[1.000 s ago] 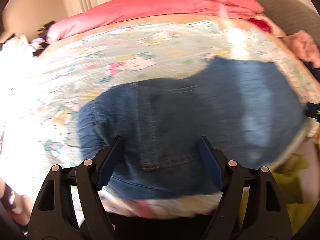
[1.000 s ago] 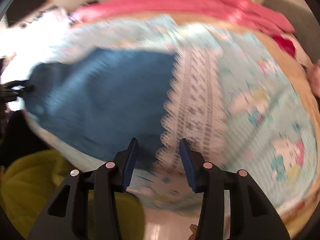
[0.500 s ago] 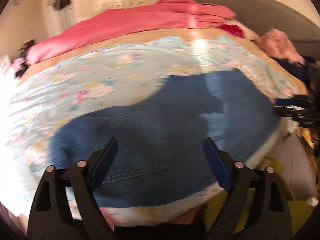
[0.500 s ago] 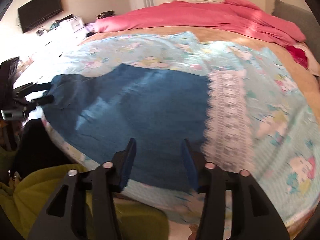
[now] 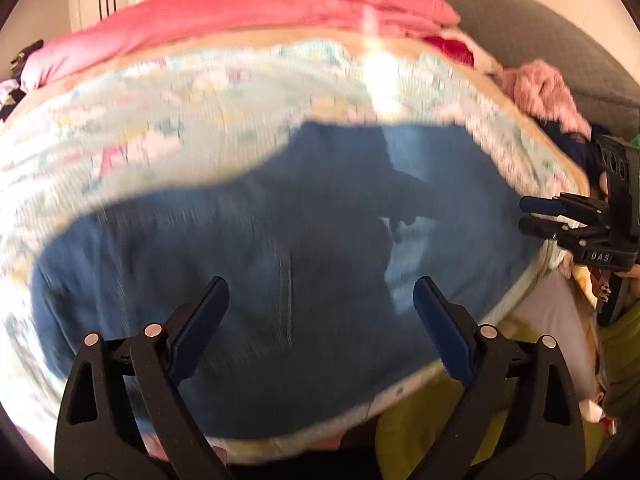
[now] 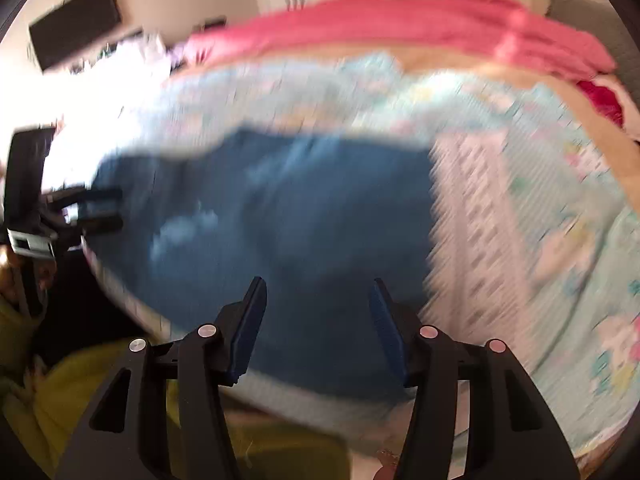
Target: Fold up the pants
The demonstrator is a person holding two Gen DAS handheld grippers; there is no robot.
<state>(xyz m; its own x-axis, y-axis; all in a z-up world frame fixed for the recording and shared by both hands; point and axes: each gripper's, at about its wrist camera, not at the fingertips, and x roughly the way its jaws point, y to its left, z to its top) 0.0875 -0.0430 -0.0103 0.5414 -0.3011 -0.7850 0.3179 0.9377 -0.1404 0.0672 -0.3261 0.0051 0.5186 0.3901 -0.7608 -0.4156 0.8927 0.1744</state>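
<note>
Blue denim pants point(image 5: 280, 264) lie flat on a light patterned bed sheet point(image 5: 168, 120), near the bed's front edge. They also show in the right wrist view point(image 6: 304, 220). My left gripper point(image 5: 320, 312) is open and empty, held above the pants. It shows at the left of the right wrist view point(image 6: 104, 208). My right gripper point(image 6: 318, 312) is open and empty above the pants' front edge. It shows at the right of the left wrist view point(image 5: 536, 216). Both views are blurred.
A pink blanket point(image 5: 240, 12) lies along the far side of the bed. A grey headboard point(image 5: 520, 28) and a pink garment point(image 5: 544, 92) are at the right. A white lace strip point(image 6: 480, 232) of the sheet runs beside the pants. Yellow-green cloth point(image 6: 80, 392) hangs below the bed edge.
Both grippers have moved over the pants. The right gripper's jaws have opened wider. The left gripper stays open. The pants lie as before.
</note>
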